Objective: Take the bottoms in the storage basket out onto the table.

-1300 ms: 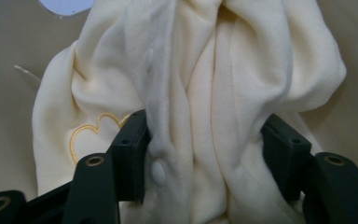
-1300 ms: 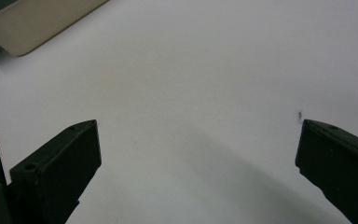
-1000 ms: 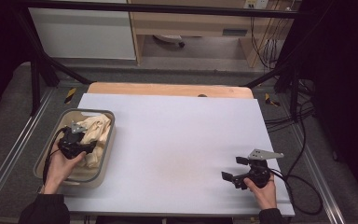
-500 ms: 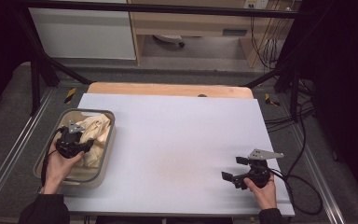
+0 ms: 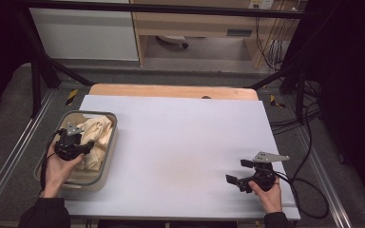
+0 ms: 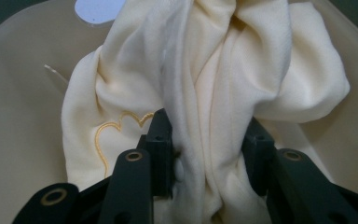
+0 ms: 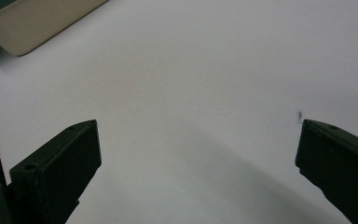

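A: What is the biggest thing here?

B: The counter (image 5: 180, 152), covered by a white sheet, with a strip of bare wood along its far edge.

A: And on it?

B: At the left, near the front, sits a grey tub (image 5: 107, 142) with rounded corners and a cream inside. A crumpled pale yellow cloth (image 5: 97, 135) lies in it, bunched toward the tub's far right part. In the left gripper view the cloth (image 6: 223, 84) shows a thin golden embroidered outline on one fold.

A: Where is the left tool?

B: The left tool (image 5: 78, 142) is down in the tub, held by the left hand (image 5: 59, 166). Its jaws have just been closing and now pinch a thick fold of the cloth between them; the left gripper view shows fabric squeezed between both black jaws.

A: The right one?

B: The right tool (image 5: 236, 172) rests low over the bare sheet at the near right, well apart from the tub, in the right hand (image 5: 268, 190). Its jaws stand wide apart with nothing between them, just white sheet behind.
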`<state>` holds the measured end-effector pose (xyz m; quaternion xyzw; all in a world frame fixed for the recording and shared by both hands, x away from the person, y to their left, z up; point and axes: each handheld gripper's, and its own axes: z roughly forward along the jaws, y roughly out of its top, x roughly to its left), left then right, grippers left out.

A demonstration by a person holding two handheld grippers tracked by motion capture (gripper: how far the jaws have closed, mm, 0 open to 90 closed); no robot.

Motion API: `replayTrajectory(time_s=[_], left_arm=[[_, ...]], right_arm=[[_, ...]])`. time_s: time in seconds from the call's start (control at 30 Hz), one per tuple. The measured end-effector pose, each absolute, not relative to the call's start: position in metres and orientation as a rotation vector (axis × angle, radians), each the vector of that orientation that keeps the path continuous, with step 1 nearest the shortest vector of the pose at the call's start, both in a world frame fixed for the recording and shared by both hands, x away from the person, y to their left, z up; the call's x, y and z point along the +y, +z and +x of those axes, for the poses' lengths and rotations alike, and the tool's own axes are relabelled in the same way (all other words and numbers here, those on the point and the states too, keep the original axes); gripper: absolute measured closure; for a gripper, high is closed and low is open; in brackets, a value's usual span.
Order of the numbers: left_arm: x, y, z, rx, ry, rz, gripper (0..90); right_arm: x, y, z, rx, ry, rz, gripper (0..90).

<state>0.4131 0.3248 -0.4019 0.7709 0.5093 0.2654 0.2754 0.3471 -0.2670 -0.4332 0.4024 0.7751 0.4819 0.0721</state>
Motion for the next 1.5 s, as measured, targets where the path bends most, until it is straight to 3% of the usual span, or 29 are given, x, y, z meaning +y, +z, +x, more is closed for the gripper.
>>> replayTrajectory(time_s=[1.5], left_arm=[[0.334,-0.383,0.403,1.350,0.725,1.963,65.7]], right_arm=[[-0.267,-0.433,0.347,2.329,1.448,1.204,0.5]])
